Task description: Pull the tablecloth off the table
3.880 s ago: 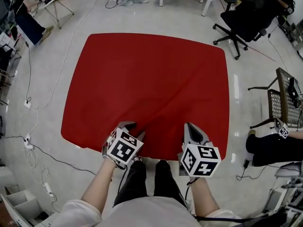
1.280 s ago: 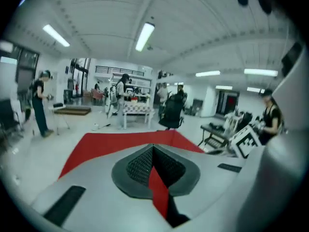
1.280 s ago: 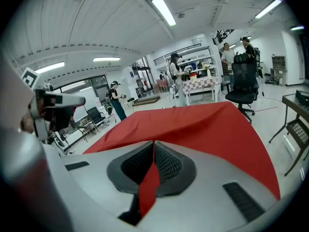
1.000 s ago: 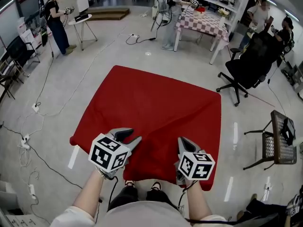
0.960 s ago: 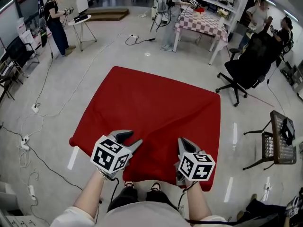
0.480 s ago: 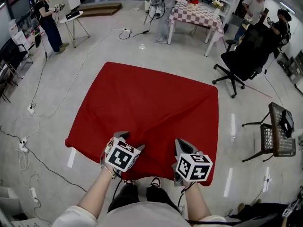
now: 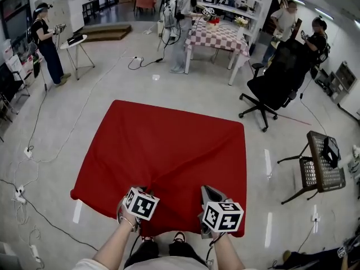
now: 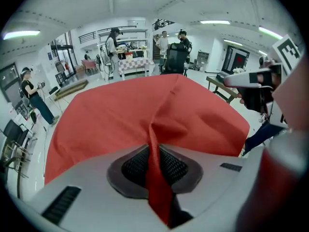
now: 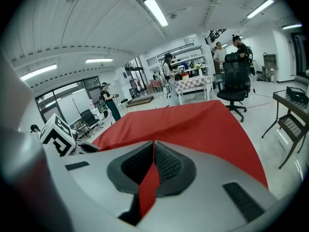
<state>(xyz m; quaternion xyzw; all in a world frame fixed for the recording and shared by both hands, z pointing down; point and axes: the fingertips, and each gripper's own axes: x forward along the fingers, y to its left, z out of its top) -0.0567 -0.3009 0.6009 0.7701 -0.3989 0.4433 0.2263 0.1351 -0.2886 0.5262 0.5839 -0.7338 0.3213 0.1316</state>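
The red tablecloth (image 7: 163, 151) lies spread over the table, which it hides completely. Both grippers are at its near edge. My left gripper (image 7: 139, 192) has its jaws closing on a raised fold of the tablecloth (image 8: 145, 105); in the left gripper view the fold runs between the pads (image 8: 166, 166) of that gripper (image 8: 153, 154). My right gripper (image 7: 207, 192) is shut on another fold near the right corner. In the right gripper view a narrow strip of tablecloth (image 9: 203, 124) is pinched in that gripper (image 9: 151, 162). Creases fan out from both grips.
A black office chair (image 7: 275, 89) stands at the far right and a wire-mesh chair (image 7: 320, 170) at the right. A checkered table (image 7: 216, 30) with people beside it is at the back. A person stands by a small round table (image 7: 73, 41). Cables (image 7: 22, 151) trail along the left floor.
The left gripper's jaws, spread over the cloth a second ago, have closed on a fold. Both grippers have drawn back toward the person, and the cloth's near edge is gathered.
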